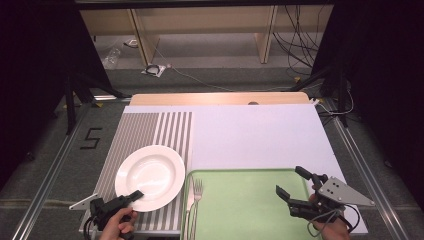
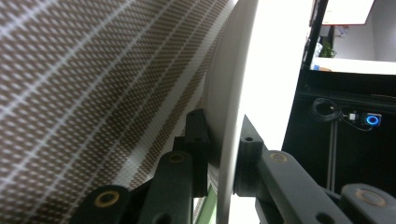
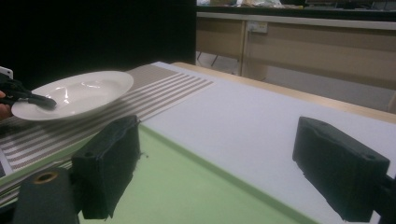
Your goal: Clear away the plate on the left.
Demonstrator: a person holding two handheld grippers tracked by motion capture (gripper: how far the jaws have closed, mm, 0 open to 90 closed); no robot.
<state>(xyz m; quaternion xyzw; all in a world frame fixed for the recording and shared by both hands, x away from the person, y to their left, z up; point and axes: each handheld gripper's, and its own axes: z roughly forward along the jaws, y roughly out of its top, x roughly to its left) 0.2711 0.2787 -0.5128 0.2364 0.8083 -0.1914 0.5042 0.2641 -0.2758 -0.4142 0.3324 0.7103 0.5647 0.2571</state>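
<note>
The tabletop (image 1: 260, 135) is the biggest thing here, w/ a white sheet on top. On its left side lies a striped mat (image 1: 150, 130), brown and white lines. Near me, on the right, sits a green tray (image 1: 240, 210). A fork (image 1: 197, 192) lies on the tray's left edge, long way pointing away from me, prongs far.

The white plate (image 1: 150, 176) is on the striped mat, just left of the tray. My left hand-held gripper (image 1: 131, 197) is clamped on the plate's near rim: in the left gripper view the rim (image 2: 229, 140) sits right between the two jaws and both press on it. In the right gripper view the plate (image 3: 74, 93) looks tipped up a bit off the mat, held from the near-left side.

My right hand-held gripper (image 1: 295, 184) hangs over the tray's right part, jaws wide apart, nothing in them. It is well apart from the plate.

So the key thing: the plate is already in my left grip, and the tray lies to the right of it, close by. I think the next move is to lift and carry the plate sideways, right, and I must not bump the fork.

Writing: a dark mark like a "5" (image 1: 91, 138) on the floor left of the tabletop. No brand or label I can read.
</note>
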